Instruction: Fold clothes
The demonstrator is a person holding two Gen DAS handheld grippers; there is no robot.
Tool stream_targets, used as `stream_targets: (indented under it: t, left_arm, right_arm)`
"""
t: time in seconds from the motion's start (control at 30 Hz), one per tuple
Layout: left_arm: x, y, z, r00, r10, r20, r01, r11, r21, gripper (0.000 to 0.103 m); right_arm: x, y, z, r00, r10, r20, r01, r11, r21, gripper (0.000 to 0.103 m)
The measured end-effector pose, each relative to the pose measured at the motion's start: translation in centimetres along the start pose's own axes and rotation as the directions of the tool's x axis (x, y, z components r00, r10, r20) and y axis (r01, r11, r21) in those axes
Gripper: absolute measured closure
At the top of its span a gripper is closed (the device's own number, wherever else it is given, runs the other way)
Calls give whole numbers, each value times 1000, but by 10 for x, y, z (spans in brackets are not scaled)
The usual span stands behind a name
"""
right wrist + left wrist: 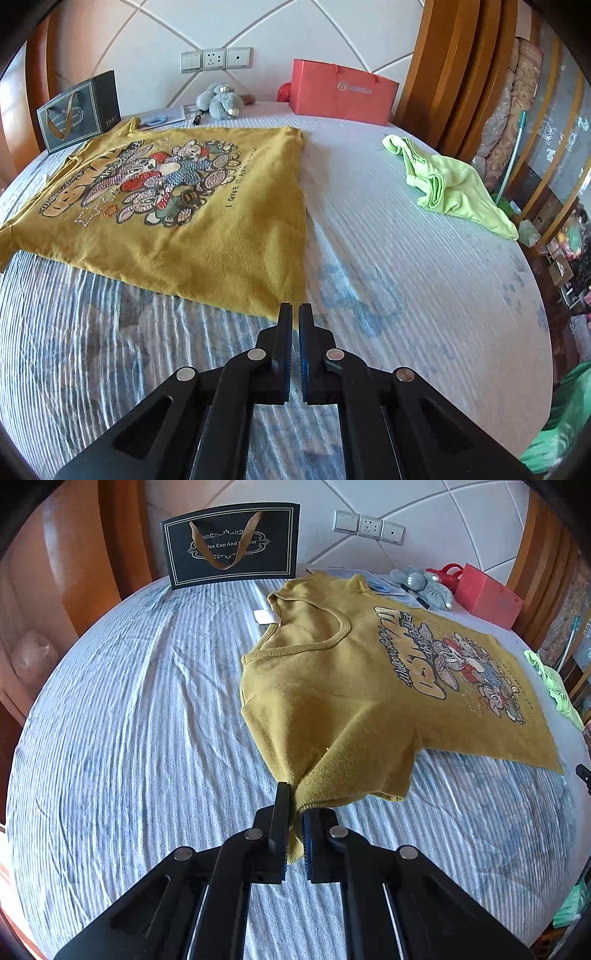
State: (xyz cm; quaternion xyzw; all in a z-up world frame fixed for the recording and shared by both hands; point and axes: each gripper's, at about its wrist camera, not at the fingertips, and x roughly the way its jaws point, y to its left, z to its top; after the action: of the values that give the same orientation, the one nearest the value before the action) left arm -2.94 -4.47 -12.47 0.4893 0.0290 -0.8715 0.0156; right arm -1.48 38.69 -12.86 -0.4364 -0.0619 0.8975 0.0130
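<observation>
While your left gripper (295, 805) pinches the mustard T-shirt (354, 686) sleeve, lifted off the striped bedspread (129, 720) | right gripper (294, 314) clamps its hem corner | print reads "I GIVE IT" | black bag (232, 542), red bag (340, 92), green cloth (454, 188) lie beyond.

A home bedroom: striped bedspread (388, 229), padded headboard (295, 29), plush toy (221, 100) on the bed
</observation>
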Motion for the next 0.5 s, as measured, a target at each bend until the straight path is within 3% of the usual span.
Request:
stream_targets:
  t: [0.07, 0.13, 0.2, 0.27, 0.5]
  left_arm:
    - [10, -1, 0, 1000, 9, -18, -9, 1000, 2, 95]
    - [16, -1, -3, 999, -6, -47, 6, 1000, -1, 89]
    - [20, -2, -8, 998, -13, -69, 13, 1000, 6, 72]
    - [24, -5, -13, 997, -14, -81, 16, 999, 28, 63]
    - [30, -9, -14, 999, -1, -51, 3, 999, 38, 60]
  right_arm:
    - [9, -2, -6, 999, 21, -44, -20, 1000, 16, 92]
    - [12, -2, -13, 998, 27, -65, -26, 1000, 15, 75]
    - [12, 2, -18, 998, 25, -64, -26, 1000, -10, 71]
    - [14, 7, -18, 997, 23, -68, -26, 999, -42, 69]
    - [27, 15, -11, 997, 17, -70, -23, 996, -91, 68]
